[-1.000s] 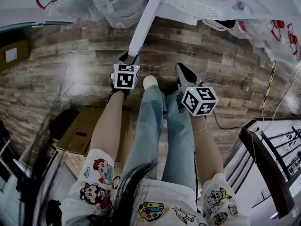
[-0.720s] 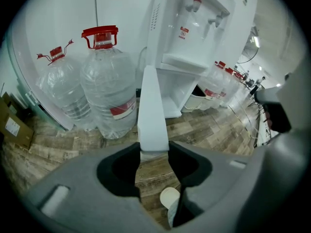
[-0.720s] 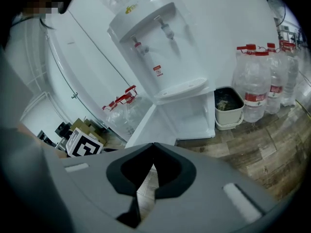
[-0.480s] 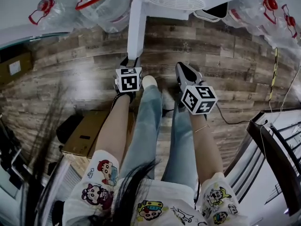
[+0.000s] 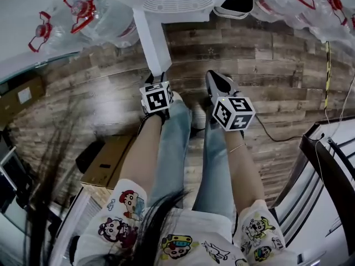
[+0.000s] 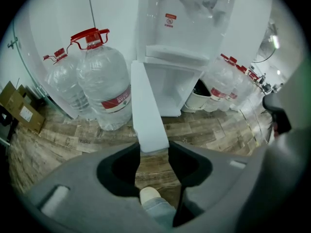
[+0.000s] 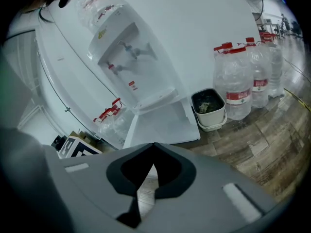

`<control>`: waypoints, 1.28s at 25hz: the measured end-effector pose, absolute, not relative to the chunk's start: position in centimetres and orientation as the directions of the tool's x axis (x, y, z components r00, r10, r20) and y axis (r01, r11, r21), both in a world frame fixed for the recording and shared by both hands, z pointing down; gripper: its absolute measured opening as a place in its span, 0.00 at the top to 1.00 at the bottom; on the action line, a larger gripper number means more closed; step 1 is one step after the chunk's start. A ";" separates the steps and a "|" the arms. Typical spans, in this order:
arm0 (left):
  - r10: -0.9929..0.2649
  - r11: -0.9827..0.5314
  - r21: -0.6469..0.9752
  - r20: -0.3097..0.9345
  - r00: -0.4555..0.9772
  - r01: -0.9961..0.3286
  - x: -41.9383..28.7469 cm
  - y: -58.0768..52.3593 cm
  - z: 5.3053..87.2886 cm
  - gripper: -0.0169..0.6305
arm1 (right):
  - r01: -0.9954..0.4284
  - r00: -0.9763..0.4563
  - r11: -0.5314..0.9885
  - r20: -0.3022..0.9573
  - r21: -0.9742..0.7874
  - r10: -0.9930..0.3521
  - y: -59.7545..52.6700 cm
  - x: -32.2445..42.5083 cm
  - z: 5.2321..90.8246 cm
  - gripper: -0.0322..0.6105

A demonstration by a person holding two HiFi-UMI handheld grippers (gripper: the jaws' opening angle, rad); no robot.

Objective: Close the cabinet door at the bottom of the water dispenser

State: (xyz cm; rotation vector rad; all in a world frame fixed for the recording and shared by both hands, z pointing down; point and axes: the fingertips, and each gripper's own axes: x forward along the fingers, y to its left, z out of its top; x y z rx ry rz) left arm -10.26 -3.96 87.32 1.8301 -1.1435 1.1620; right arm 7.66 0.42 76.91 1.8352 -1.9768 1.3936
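Below the water dispenser (image 6: 184, 28), we clamp the left gripper (image 6: 153, 149) on the open cabinet door (image 6: 146, 106); our right gripper (image 7: 153, 145) is clenched on nothing.

water dispenser (image 5: 177, 3): cut by top edge | label (image 6: 169, 19): print unreadable | bin (image 7: 212, 118): contents unclear

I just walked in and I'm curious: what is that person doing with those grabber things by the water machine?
A person stands at the water dispenser with a gripper in each hand. The left gripper is clamped on the free edge of the white cabinet door at the bottom, which stands wide open. The right gripper is shut and empty. Big water bottles stand on the floor beside the dispenser.
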 end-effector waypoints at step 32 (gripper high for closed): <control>-0.225 -0.415 0.115 0.948 0.224 -0.903 10.9 -8.4 88.3 0.80 | -0.777 -0.247 -0.272 0.674 -0.567 -0.697 -1.0 26.0 79.3 0.94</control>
